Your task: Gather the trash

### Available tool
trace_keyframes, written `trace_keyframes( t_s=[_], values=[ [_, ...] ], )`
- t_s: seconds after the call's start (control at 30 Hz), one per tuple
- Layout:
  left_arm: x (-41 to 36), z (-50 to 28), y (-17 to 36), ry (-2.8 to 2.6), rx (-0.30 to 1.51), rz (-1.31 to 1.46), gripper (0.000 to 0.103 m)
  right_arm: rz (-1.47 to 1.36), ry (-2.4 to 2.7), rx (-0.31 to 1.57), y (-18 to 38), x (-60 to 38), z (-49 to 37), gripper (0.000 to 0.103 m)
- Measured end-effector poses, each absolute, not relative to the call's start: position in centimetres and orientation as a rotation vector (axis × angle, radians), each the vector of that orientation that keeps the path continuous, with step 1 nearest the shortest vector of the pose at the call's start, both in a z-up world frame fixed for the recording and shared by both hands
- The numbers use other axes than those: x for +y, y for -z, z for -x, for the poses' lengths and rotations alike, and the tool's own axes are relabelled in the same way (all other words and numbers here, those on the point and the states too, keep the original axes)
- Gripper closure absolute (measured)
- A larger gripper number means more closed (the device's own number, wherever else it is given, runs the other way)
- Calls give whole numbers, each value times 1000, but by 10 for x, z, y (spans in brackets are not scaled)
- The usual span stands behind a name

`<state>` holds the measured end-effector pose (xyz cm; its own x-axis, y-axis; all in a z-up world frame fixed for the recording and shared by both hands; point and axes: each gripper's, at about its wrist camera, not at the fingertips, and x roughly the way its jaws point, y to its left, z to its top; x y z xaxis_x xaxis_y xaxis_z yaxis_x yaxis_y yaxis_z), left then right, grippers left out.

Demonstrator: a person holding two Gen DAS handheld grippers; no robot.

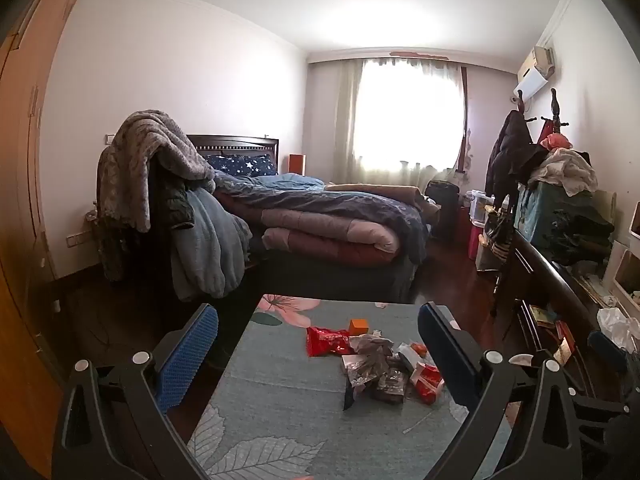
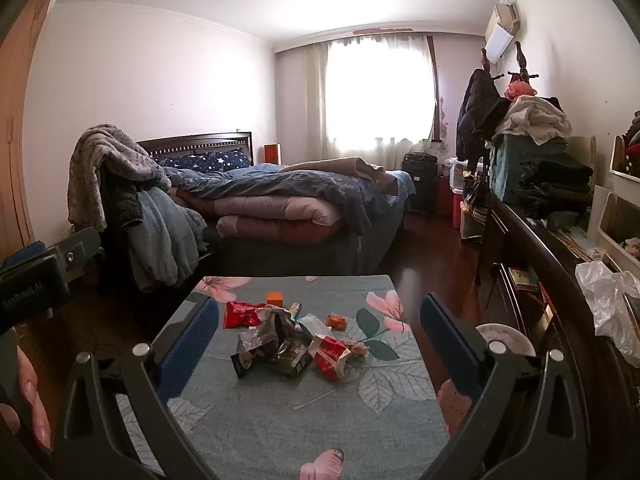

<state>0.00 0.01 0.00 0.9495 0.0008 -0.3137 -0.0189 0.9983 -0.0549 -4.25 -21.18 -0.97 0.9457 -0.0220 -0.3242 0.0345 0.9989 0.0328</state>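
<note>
Your left tool and right tool both hang spread apart and empty above the floral-cloth tabletop, where the trash pile sits mid-table. Those crinkled foil wrappers look slippery and interlocked, so a shallow pinch could drag neighbours off or snag the soft cloth.

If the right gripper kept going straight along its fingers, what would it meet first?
Probably the crumpled silver and black foil wrappers heaped on the floral teal tablecloth; the right gripper is open, though depth is unclear.
</note>
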Motion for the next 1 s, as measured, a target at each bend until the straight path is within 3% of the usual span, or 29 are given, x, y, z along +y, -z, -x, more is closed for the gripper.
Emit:
trace_keyframes(
  t_s=[1.0],
  values=[
    [11,11,-7,0,297,98,3,2,63,254,-8,-201,67,3]
  ],
)
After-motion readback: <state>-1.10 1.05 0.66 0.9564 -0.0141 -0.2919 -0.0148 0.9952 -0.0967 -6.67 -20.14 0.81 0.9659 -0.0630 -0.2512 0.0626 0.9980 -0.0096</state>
